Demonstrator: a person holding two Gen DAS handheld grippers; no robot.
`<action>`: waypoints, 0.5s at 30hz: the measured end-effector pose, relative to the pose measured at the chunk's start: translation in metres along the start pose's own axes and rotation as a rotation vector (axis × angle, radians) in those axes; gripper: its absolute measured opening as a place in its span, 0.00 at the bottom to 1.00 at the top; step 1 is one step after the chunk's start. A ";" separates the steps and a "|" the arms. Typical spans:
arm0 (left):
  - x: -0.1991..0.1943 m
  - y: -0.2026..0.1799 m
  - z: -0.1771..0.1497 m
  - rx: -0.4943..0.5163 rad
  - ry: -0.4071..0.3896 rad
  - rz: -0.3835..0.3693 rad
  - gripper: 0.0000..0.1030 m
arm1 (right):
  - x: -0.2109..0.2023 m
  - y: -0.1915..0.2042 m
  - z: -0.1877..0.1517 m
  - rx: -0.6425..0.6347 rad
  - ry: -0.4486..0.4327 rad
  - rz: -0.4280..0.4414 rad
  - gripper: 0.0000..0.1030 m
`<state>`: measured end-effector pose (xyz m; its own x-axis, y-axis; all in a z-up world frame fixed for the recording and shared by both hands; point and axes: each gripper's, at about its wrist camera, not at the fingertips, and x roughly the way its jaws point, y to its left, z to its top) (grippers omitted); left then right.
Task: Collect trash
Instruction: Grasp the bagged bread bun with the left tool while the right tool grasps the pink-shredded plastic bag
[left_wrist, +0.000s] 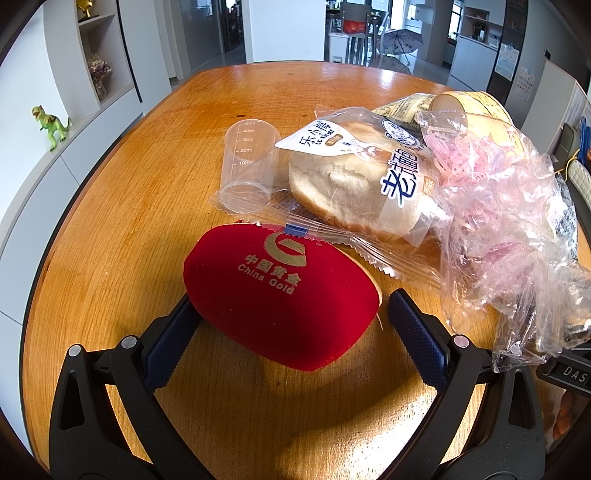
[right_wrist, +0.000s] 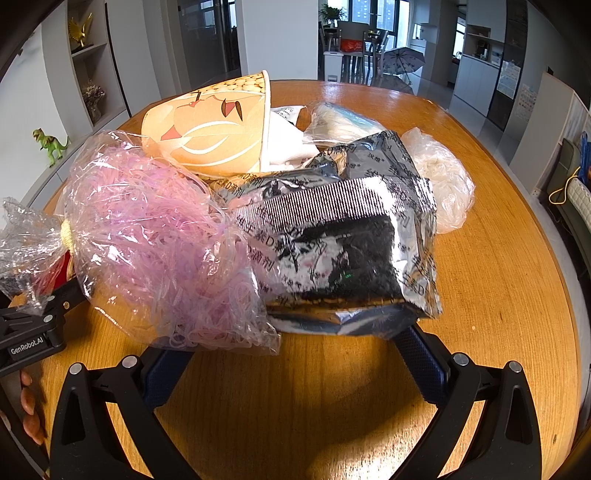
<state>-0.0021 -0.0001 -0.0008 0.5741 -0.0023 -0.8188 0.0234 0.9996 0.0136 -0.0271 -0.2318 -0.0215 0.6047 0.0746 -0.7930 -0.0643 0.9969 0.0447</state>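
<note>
Your round wooden table (right_wrist: 498, 295) carries one heap of rubbish, and both tools face it from the near edge.

The biggest piece in front of your right gripper (right_wrist: 295, 354) is the silver foil pouch (right_wrist: 347, 258). It lies at 12 o'clock from the jaws, its long axis running roughly 9 to 3, so it sits crosswise to the fingers. The right jaws are spread wide and hold nothing; the near edge of the pouch overhangs the gap between them, and whether it touches a pad I cannot tell. At 10 o'clock the clear bag of pink shreds (right_wrist: 162, 251) overlaps the pouch's left end. Behind both, at 11 o'clock, a paper cup (right_wrist: 210, 129) lies on its side, and a crumpled clear wrapper (right_wrist: 439, 173) sits at 1 o'clock.

Your left gripper (left_wrist: 291, 325) is also wide open and grips nothing. The red velvet case (left_wrist: 280, 299) lies between its fingers, its long axis slanting from 10 to 4; the left pad looks to be touching it, the right pad stands just clear. That case reads as a keepsake, not trash. The packaged bread bun (left_wrist: 340, 184) lies at 1 o'clock, and the small measuring cup (left_wrist: 251, 162) at 12.

My judgement: your right hand is nearer the trash, so take the pouch first.
</note>
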 end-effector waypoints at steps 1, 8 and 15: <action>-0.002 -0.001 -0.001 0.003 0.006 -0.004 0.94 | -0.003 -0.002 -0.004 -0.001 0.002 0.004 0.98; -0.037 0.035 -0.023 -0.055 0.020 -0.137 0.94 | -0.047 -0.008 -0.035 -0.091 0.015 0.087 0.98; -0.077 0.074 -0.001 -0.073 -0.027 -0.147 0.94 | -0.106 0.021 -0.023 -0.231 -0.047 0.256 0.98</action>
<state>-0.0455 0.0736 0.0622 0.5906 -0.1489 -0.7931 0.0504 0.9877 -0.1479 -0.1104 -0.2193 0.0495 0.5814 0.3277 -0.7447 -0.3935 0.9144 0.0952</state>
